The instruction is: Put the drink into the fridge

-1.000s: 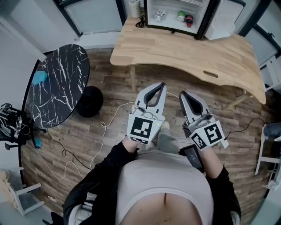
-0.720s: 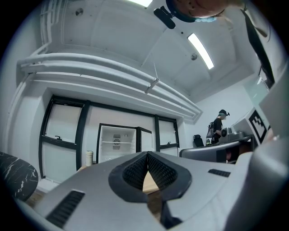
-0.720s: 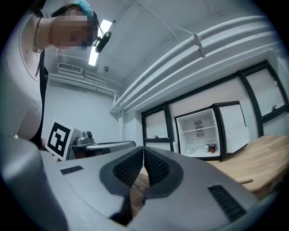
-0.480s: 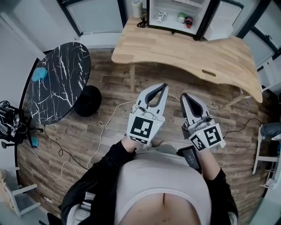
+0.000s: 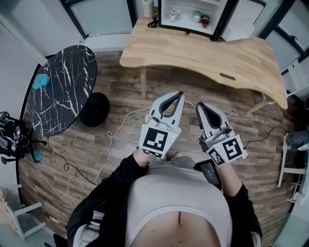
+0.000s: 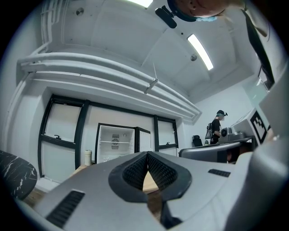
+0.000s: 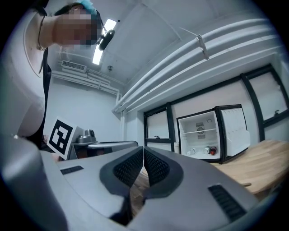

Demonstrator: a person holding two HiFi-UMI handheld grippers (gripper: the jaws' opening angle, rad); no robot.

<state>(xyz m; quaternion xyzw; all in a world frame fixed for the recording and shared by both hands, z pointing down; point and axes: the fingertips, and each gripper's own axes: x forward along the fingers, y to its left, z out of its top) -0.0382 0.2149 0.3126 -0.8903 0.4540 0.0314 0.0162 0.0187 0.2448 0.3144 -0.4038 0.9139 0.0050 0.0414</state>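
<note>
**A:** Start at the far left?
**B:** The marble table (image 5: 60,94) has nothing of the task on it. A pale tumbler (image 5: 147,8) stands on the far edge of the wooden desk (image 5: 203,55), just left of the open fridge (image 5: 186,7).
**A:** And the tongs?
**B:** The left gripper (image 5: 179,94) is clenched on nothing and points level toward the desk. The right gripper (image 5: 200,105) is just beside it, also clenched and empty.
**A:** Where is the drink?
**B:** Three small drinks (image 5: 197,17) lie low inside the fridge, across the desk and well apart from both tongs. They're too small to tell whether they stand or lie.
**A:** What does the next move turn on?
**B:** If the tumbler is the drink meant, it sits far and to the left. That probably puts the left gripper nearer. Its long axis is upright, so a level side grip would suit. The jaws must part first.
</note>
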